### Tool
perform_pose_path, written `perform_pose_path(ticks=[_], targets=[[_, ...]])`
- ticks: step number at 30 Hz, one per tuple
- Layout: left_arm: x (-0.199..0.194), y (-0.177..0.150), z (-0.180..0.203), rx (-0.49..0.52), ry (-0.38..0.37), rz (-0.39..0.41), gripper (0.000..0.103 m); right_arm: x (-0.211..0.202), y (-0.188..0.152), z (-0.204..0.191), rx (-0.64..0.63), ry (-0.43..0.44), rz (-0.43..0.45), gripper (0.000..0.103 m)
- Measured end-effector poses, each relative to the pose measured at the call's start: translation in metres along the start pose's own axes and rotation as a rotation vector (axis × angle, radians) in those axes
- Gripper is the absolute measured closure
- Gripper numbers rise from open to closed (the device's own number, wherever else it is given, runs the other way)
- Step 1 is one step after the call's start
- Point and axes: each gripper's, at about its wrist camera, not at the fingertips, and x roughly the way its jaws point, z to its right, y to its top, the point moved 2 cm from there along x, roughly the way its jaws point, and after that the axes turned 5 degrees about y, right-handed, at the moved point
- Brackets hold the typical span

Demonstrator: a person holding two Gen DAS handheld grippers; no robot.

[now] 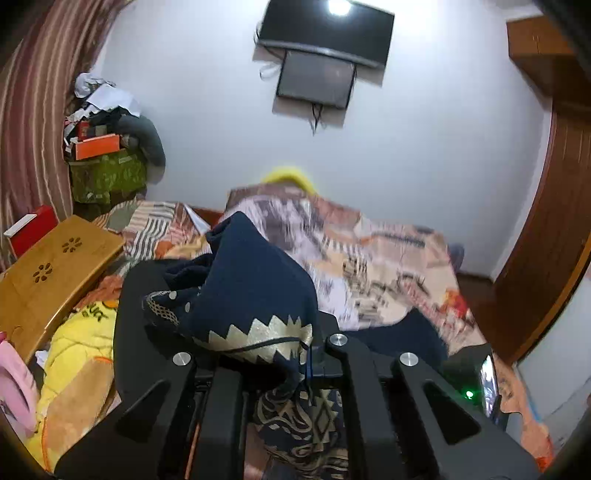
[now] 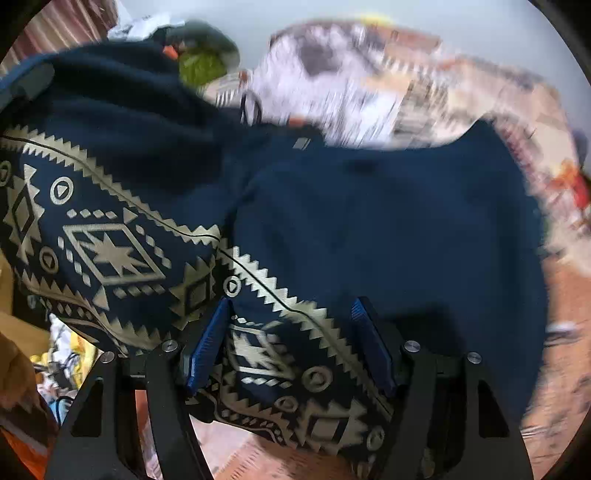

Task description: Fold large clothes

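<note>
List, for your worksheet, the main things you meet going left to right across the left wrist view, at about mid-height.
Striped curtain → wooden lap table → navy patterned garment bunched in the left gripper → patchwork bedspread → wooden door.

The garment [image 1: 255,295] lies on the bed [image 1: 388,266], one part bunched over the left gripper [image 1: 258,354]. The right gripper [image 2: 291,343] is over the garment's patterned band. Left of the bed: a wooden tray [image 1: 48,273]. Behind the bed, on the wall: a television [image 1: 327,31].
</note>
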Motion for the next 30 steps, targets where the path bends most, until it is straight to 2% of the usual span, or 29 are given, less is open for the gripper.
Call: perform_pose_path(ticks=[3, 7, 13, 15, 20, 24, 26, 29, 30], targets=[[0.004, -0.01, 0.005, 0.009, -0.007, -0.025, 0.097, -0.005, -0.004, 0.004, 0.003, 0.028, 0.001, 0.035], [0.0, -0.009, 0.028, 0.027, -0.08, -0.033, 0.097, -0.036, -0.012, 0.02, 0.044, 0.031, 0.034, 0.035], [0.001, -0.027, 0.091, 0.119, -0.226, -0.078, 0.097, -0.108, -0.042, 0.055, 0.073, -0.098, 0.189, 0.035], [0.004, -0.042, 0.111, 0.158, -0.262, -0.12, 0.097, -0.128, -0.054, 0.071, 0.105, -0.15, 0.214, 0.035], [0.023, -0.099, 0.151, 0.269, -0.336, -0.297, 0.097, -0.153, -0.075, 0.109, 0.172, -0.218, 0.217, 0.035], [0.038, -0.14, 0.155, 0.317, -0.363, -0.437, 0.096, -0.161, -0.091, 0.123, 0.215, -0.233, 0.21, 0.035], [0.037, -0.147, 0.151, 0.333, -0.35, -0.451, 0.095, -0.163, -0.096, 0.122, 0.231, -0.229, 0.209, 0.035], [0.025, -0.143, 0.149, 0.374, -0.37, -0.444, 0.075, -0.171, -0.098, 0.12, 0.227, -0.222, 0.215, 0.035], [0.02, -0.142, 0.148, 0.389, -0.382, -0.445, 0.064, -0.173, -0.098, 0.119, 0.221, -0.221, 0.219, 0.035]])
